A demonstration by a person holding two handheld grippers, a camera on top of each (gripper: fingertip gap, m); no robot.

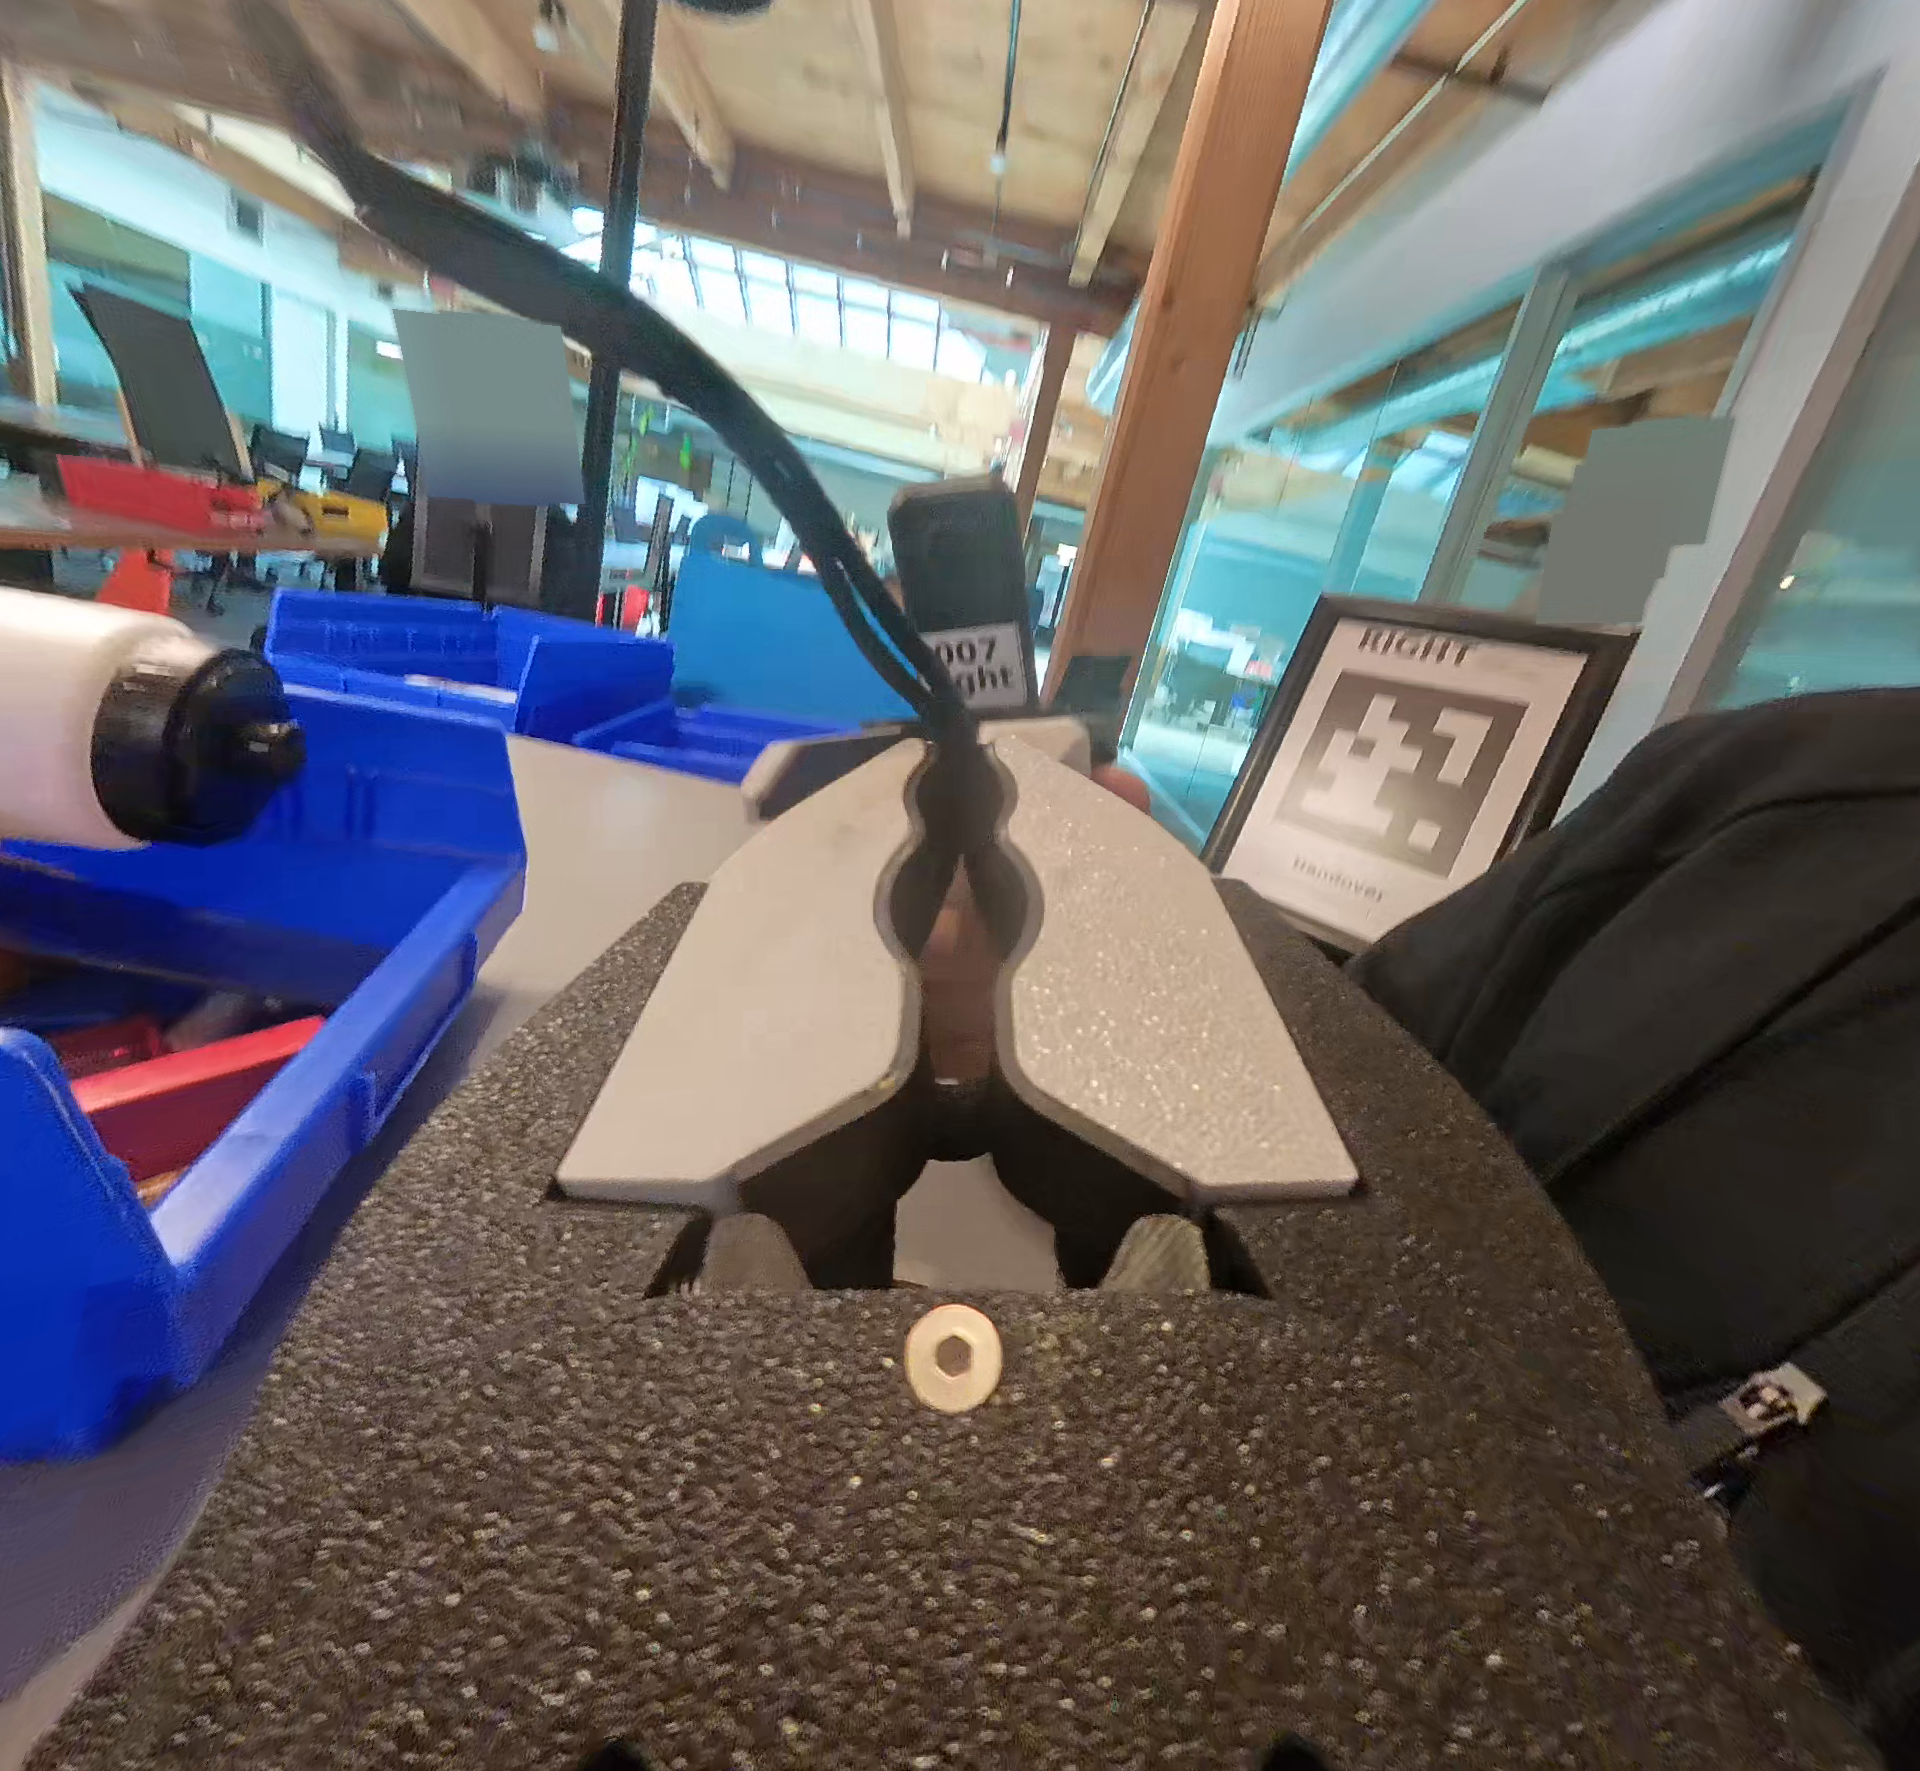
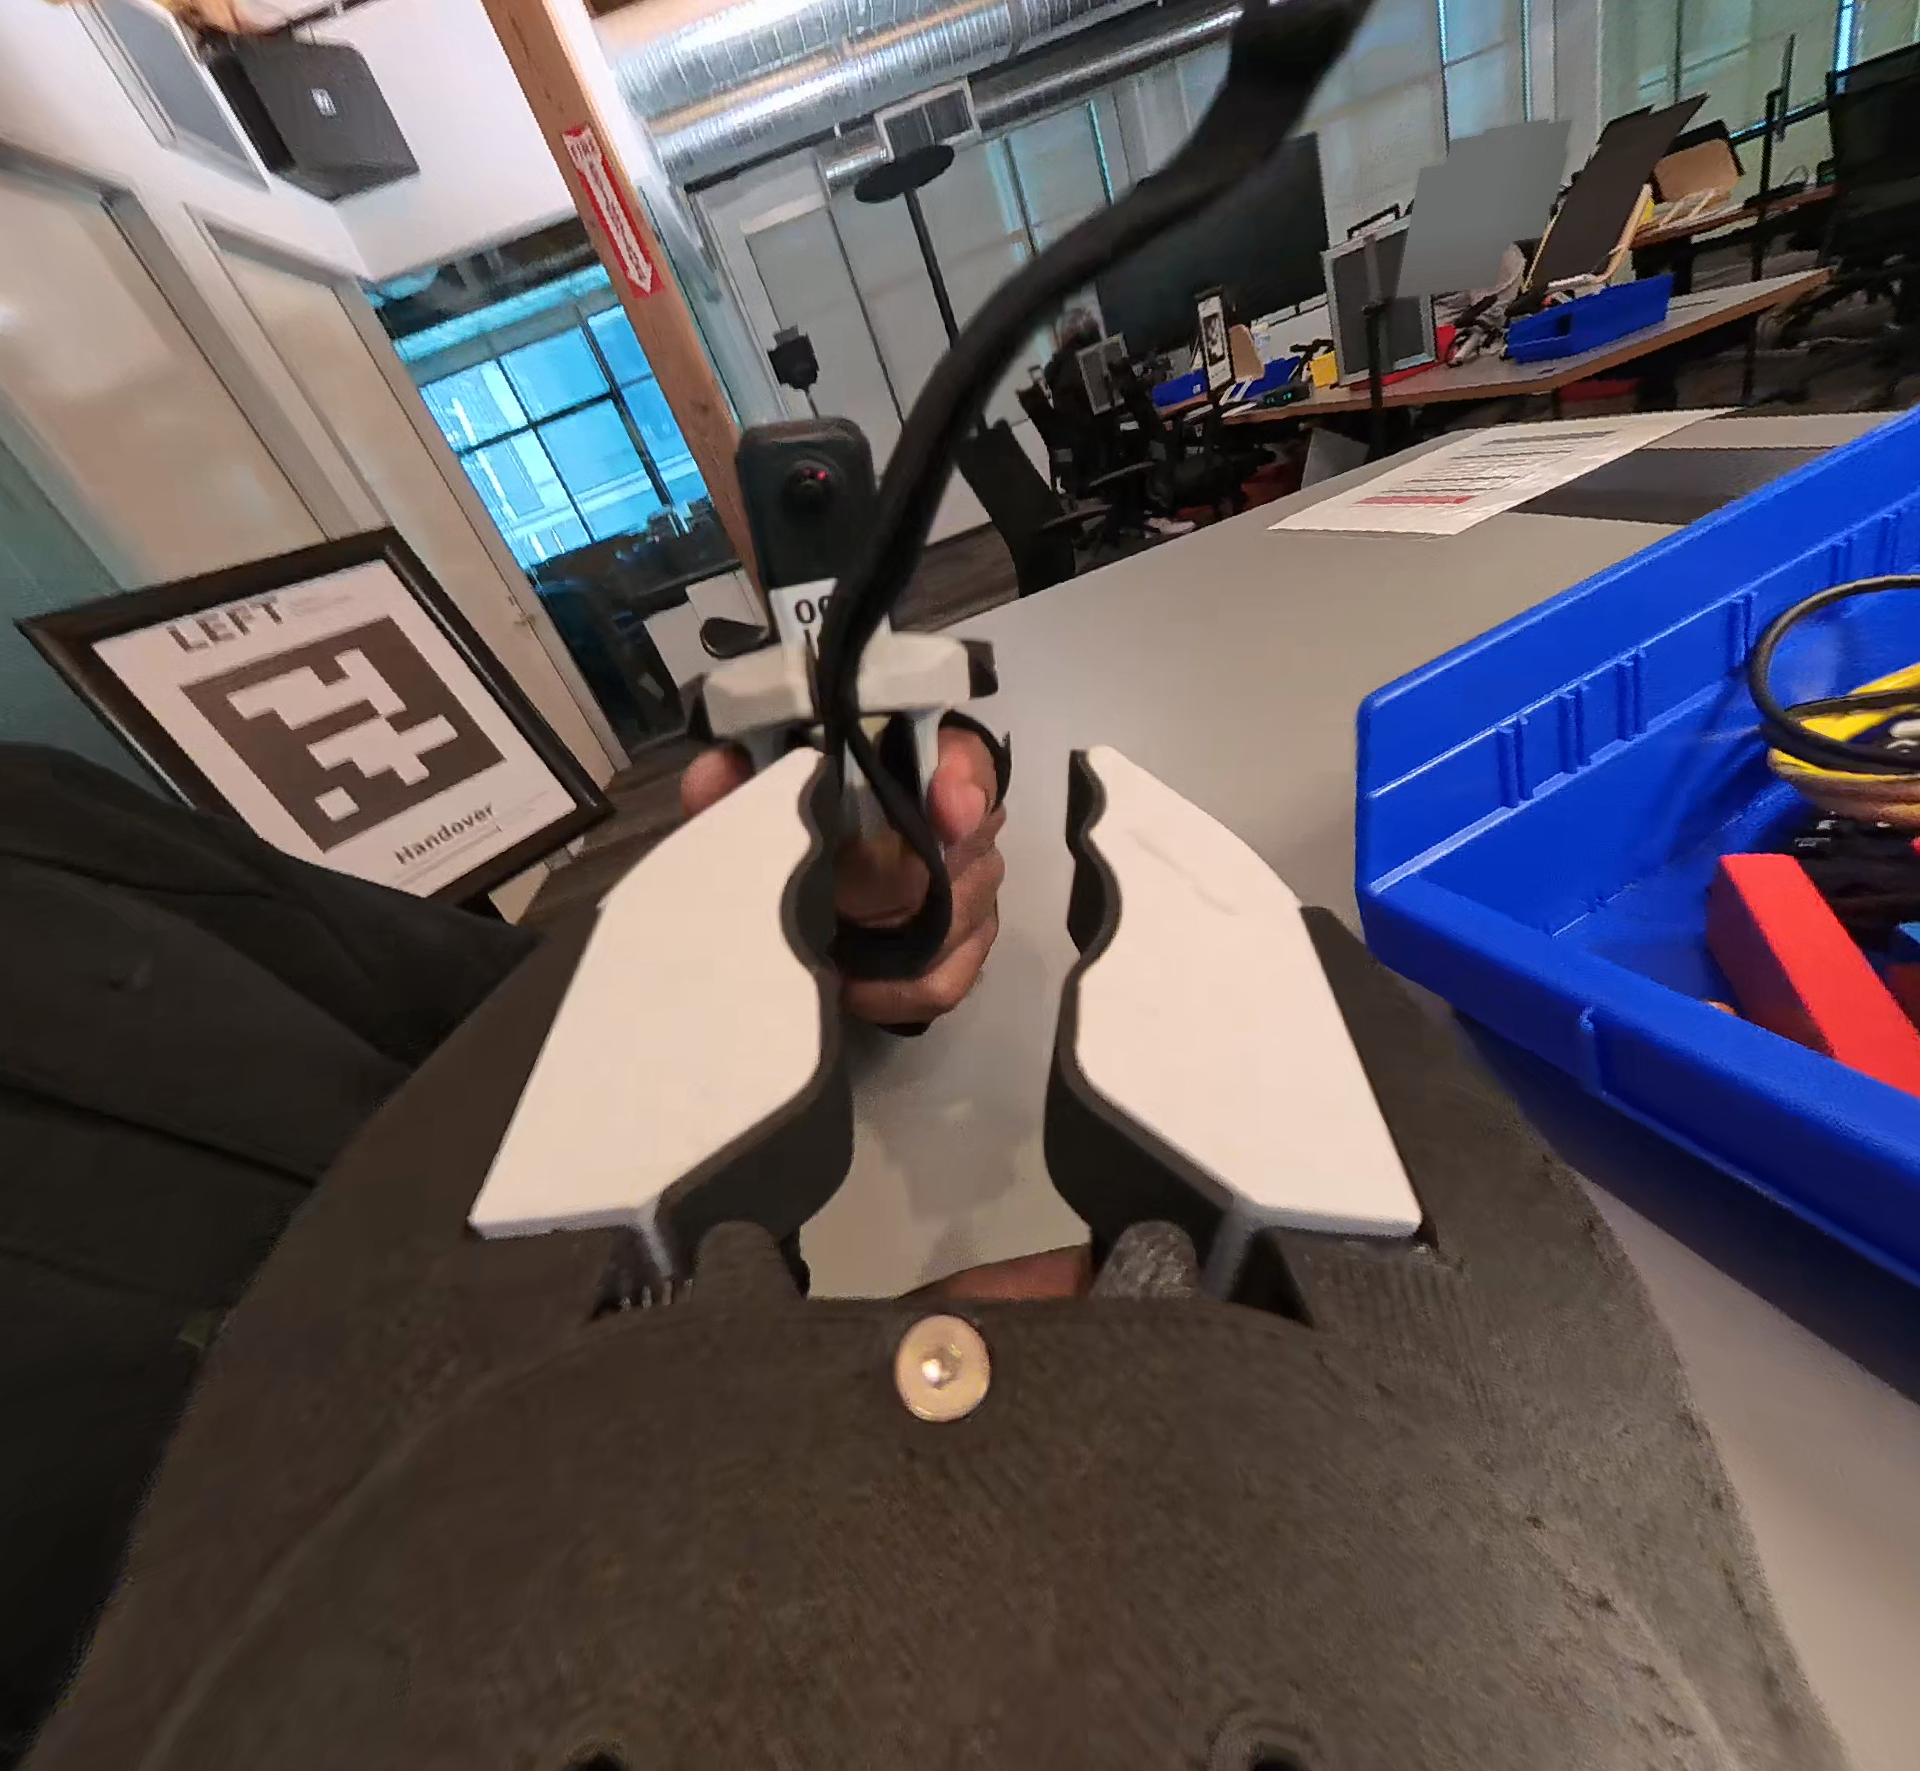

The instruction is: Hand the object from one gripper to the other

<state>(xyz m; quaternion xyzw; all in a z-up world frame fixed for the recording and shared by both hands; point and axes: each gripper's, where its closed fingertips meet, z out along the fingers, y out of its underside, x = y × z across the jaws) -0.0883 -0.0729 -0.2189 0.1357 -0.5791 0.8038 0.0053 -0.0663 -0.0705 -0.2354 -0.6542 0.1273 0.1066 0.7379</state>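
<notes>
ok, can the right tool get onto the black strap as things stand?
Probably yes. The right tool is open, and the black strap, clamped in the left tool, hangs its loop between the right fingers; nothing blocks the gap.

A: L gripper [image 1: 958, 807]?
B: Fingers pinched together at 12 o'clock, clamped.
A: R gripper [image 2: 940, 822]?
B: Fingers spread wide; L gripper sits at 12 between them, hand [image 2: 935, 890] wrapped round its grip.
</notes>
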